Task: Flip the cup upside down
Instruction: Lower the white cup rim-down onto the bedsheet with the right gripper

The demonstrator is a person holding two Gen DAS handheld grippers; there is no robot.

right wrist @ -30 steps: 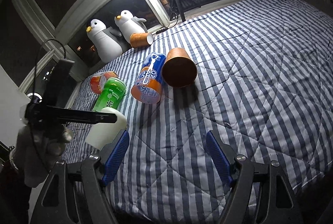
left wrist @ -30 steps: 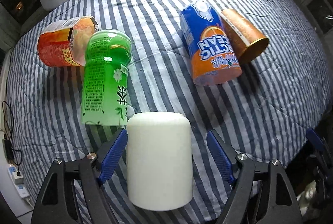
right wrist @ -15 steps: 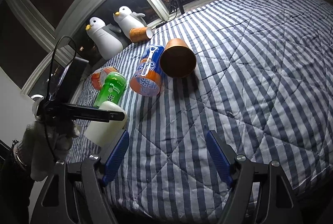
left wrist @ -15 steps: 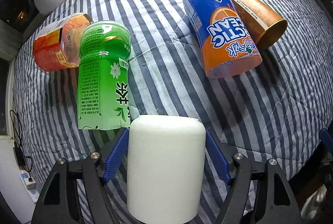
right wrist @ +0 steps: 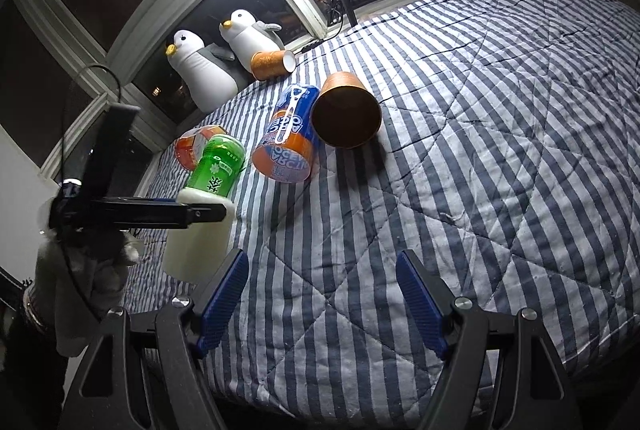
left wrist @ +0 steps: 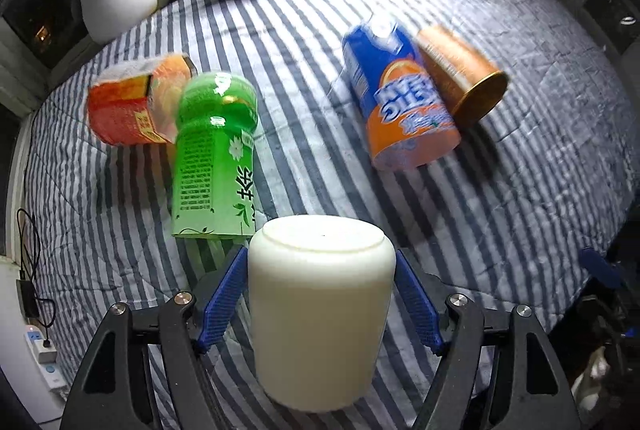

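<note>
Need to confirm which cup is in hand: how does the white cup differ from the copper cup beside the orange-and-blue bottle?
The white cup is plain matte white; the copper cup is shiny metallic orange. The white cup is gripped in the left tool, closed base facing the camera; the copper cup lies loose on its side on the striped quilt, touching the orange-and-blue bottle. Both are handleless cylinders.

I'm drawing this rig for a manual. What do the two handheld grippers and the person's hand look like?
Both the left gripper and the right gripper have black angular linkage arms with round silver screws and blue ribbed finger pads. From the right wrist view, the left one is a long black bar with a black block standing above it and a thin black cable looping past. The hand holding it wears a fuzzy grey-white glove.
</note>
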